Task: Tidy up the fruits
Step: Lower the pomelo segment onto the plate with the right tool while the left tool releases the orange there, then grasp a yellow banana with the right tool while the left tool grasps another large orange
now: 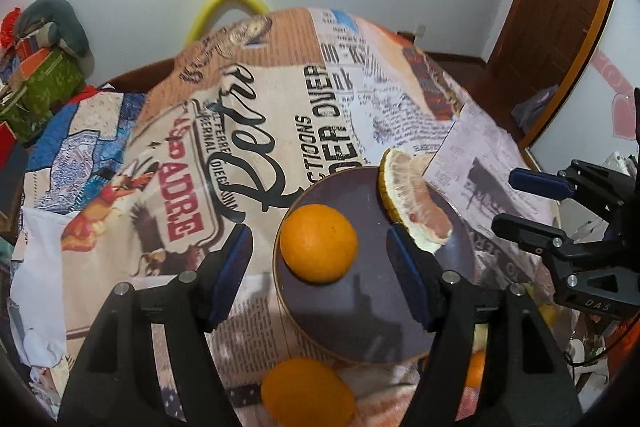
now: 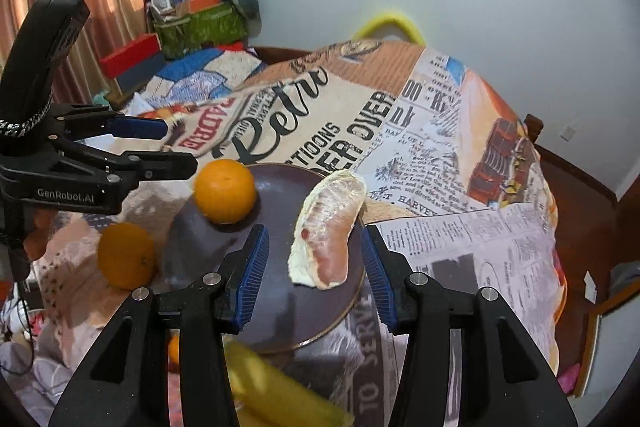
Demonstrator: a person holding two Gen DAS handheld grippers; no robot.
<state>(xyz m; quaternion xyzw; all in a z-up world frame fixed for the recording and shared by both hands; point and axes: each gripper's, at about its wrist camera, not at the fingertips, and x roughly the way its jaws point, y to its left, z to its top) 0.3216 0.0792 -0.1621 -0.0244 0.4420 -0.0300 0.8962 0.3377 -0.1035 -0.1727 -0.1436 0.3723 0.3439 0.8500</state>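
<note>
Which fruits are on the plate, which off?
On: one orange and the pomelo wedge, both resting on the plate. Off: second orange and banana.

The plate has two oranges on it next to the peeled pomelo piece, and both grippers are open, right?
Not quite. The plate holds only one orange beside the pomelo piece. The second orange lies off the plate on the printed cloth, as the right wrist view shows. The rest is right: the left gripper and right gripper are both open.
</note>
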